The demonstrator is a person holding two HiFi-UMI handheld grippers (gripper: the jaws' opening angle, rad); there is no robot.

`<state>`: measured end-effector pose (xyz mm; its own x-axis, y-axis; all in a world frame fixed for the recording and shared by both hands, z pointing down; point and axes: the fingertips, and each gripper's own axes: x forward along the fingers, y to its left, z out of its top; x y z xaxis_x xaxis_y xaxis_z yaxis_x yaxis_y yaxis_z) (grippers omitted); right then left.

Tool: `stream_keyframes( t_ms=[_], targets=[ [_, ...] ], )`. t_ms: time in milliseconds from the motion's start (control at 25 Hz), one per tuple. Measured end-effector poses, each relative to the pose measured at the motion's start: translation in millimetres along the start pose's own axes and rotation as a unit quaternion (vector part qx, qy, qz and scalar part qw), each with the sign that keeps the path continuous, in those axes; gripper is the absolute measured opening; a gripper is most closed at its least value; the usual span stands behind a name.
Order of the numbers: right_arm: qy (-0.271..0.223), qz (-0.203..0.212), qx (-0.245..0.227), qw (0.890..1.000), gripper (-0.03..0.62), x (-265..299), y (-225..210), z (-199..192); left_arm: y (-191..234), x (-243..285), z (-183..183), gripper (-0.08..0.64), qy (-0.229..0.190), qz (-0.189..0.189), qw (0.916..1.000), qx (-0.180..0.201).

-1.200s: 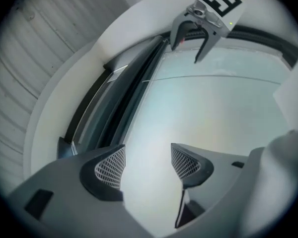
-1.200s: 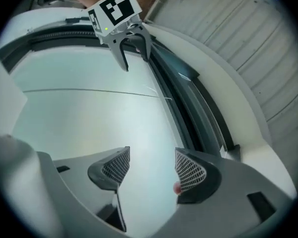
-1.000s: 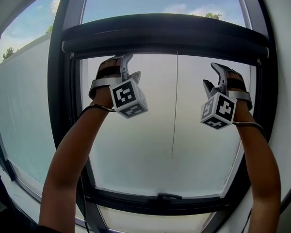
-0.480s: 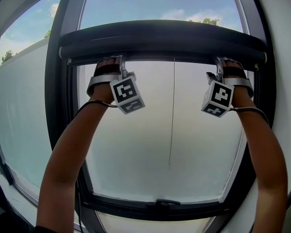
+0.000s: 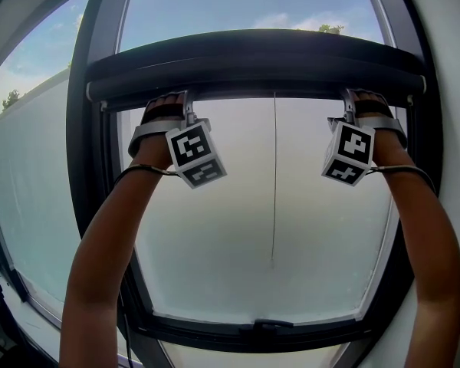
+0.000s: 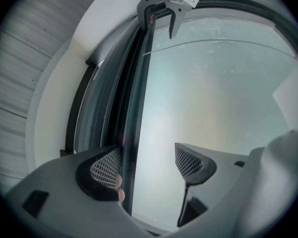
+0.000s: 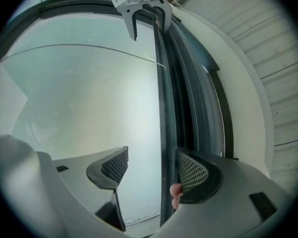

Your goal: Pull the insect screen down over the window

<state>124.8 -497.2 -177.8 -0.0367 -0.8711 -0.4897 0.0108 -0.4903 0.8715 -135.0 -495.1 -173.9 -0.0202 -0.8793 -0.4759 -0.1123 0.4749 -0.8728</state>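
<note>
**Both claws now up at the screen bar, no grip yet**

- Change: a second ago both claws hung lower, in front of the pane (image 5: 307, 228). In the head view the left claw (image 5: 186, 98) and right claw (image 5: 346, 96) have since risen to the lower edge of the insect screen's pull bar (image 5: 253, 83), near its two ends.
- Left claw (image 6: 149, 165): jaws wide apart. The pull bar (image 6: 134, 133) runs between them, close against one pad, while the other pad sits well clear of it. Nothing is clamped.
- Right claw (image 7: 153, 172): jaws are opening, with the pull bar (image 7: 165, 133) between them. It lies just beside one pad and the other is apart, so there's no hold here either.
- Task item: the screen looks fully retracted, with its bar across the upper part of the head view, right under the dark housing. The pane below is uncovered and the thin cord (image 5: 274, 182) hangs free down the middle.
- Meaning: the approach looks finished and the bar is straddled on both sides. The likely next step is to close both claws on the bar, then pull down evenly. An uneven pull could skew the bar in the window frame (image 5: 92, 167).
</note>
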Motion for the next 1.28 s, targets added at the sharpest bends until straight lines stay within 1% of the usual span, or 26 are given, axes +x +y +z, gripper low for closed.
stream_keyframes(
  t_ms=[120,280,400,520,680,760,880,1040,1200,1280],
  targets=[
    [0.007,0.013,-0.005,1.000,0.288,-1,-1,1,2,-1,-2,0.322,-0.002,-0.018,0.9997,-0.017],
    [0.013,0.035,-0.003,0.999,0.288,-7,7,0,-7,-6,-3,0.322,0.001,-0.031,0.9995,-0.003],
    [0.012,0.045,-0.004,0.999,0.288,-13,18,1,-17,-13,-3,0.322,-0.003,-0.045,0.9989,-0.014],
    [0.014,0.053,-0.001,0.999,0.288,-18,24,0,-25,-17,-3,0.322,-0.002,-0.047,0.9989,-0.009],
    [0.015,0.071,-0.004,0.997,0.288,-28,39,1,-40,-28,-5,0.322,0.002,-0.063,0.9980,-0.011],
    [0.017,0.080,-0.006,0.997,0.288,-33,47,1,-48,-32,-6,0.322,0.004,-0.070,0.9975,-0.004],
    [0.014,0.088,-0.011,0.996,0.288,-38,57,0,-59,-38,-8,0.322,0.008,-0.080,0.9966,0.018],
    [0.005,0.102,-0.031,0.994,0.288,-46,69,-1,-73,-48,-11,0.322,0.017,-0.113,0.9930,0.030],
    [0.004,0.110,-0.029,0.994,0.288,-59,85,-7,-88,-57,-7,0.322,0.007,-0.112,0.9929,0.038],
    [0.002,0.116,-0.024,0.993,0.288,-65,97,-2,-100,-64,-13,0.322,0.011,-0.113,0.9927,0.039]
  ],
)
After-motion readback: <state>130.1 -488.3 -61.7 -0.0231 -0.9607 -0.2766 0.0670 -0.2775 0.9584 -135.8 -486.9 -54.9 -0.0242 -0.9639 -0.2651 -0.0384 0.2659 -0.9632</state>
